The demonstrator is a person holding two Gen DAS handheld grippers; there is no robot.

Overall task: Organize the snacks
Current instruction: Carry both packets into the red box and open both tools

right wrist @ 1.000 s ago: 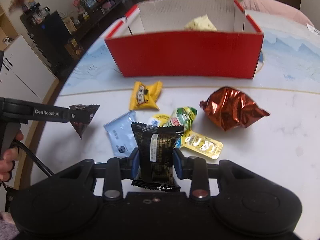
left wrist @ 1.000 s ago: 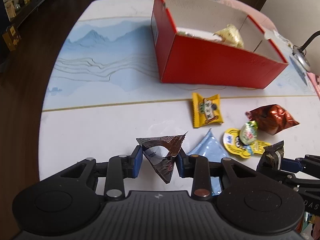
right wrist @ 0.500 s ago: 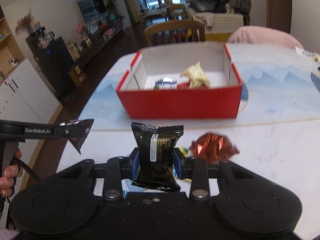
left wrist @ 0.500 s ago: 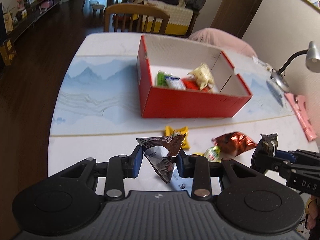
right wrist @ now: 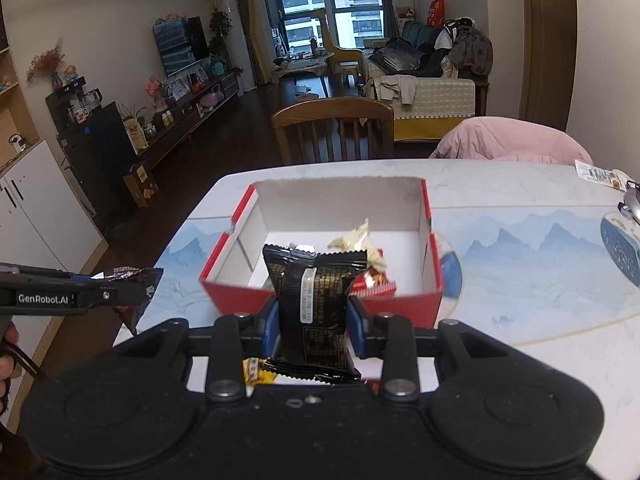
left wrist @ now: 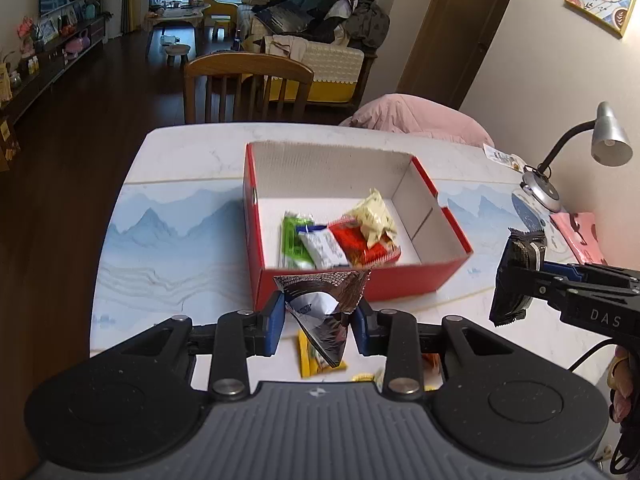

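Snacks are counted: four packets in the open red cardboard box (left wrist: 400,282), which stands on the white marble table (left wrist: 180,152) with blue mountain print. One triangular dark foil packet (left wrist: 324,312) is clamped in the left gripper (left wrist: 320,320), one black rectangular packet (right wrist: 314,304) in the right gripper (right wrist: 314,328). A wooden chair (right wrist: 334,128) is seen behind the far edge
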